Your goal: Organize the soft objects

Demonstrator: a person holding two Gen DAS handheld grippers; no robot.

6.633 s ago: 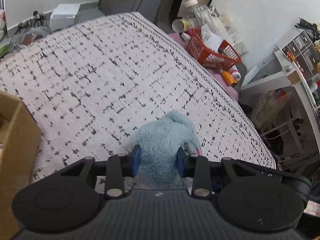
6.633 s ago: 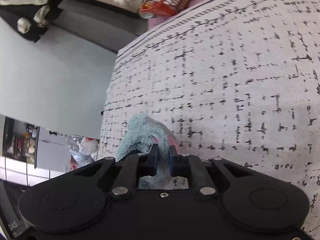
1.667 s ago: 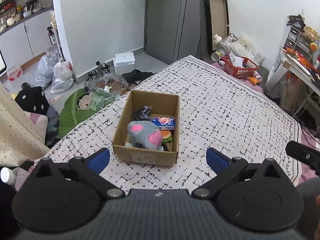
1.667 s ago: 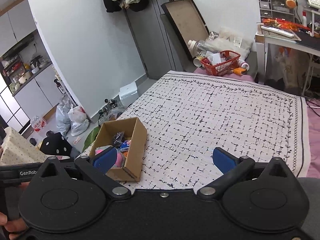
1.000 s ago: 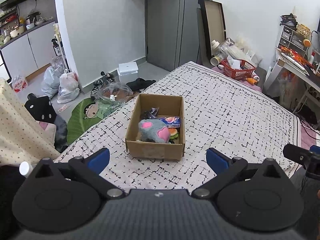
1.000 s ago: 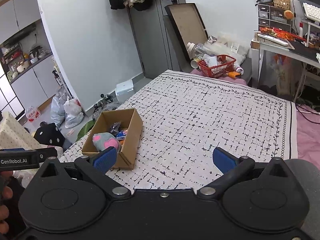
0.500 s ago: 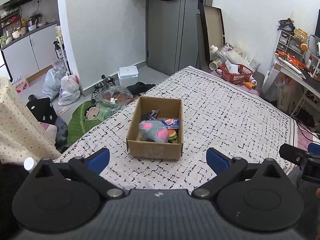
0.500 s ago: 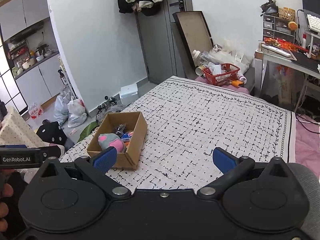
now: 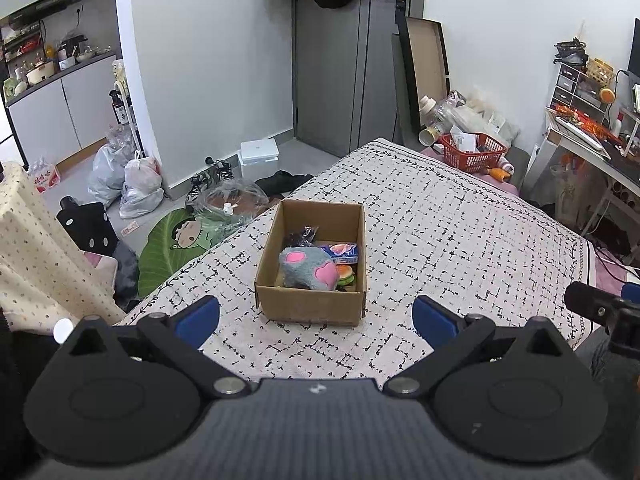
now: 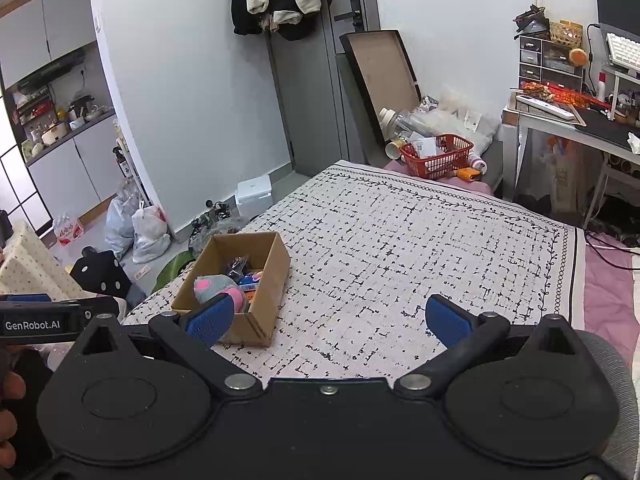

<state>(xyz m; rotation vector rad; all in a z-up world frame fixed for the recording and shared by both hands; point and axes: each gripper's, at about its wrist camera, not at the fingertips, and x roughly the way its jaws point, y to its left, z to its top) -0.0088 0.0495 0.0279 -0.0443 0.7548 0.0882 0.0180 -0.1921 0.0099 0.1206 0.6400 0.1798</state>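
Note:
A brown cardboard box stands on the patterned bed cover near its left edge. A grey plush toy with pink patches lies inside it, beside a burger toy and a small blue packet. The box and the plush also show in the right wrist view. My left gripper is open and empty, held well back from the box. My right gripper is open and empty, to the right of the box and above the bed.
A red basket sits at the bed's far corner. A desk with clutter stands to the right. Bags, a green leaf mat and a white box lie on the floor to the left. A grey door is behind.
Both grippers have drawn back and risen a little from the bed, so the box looks smaller. The plush stays in the box. Both grippers stay open.

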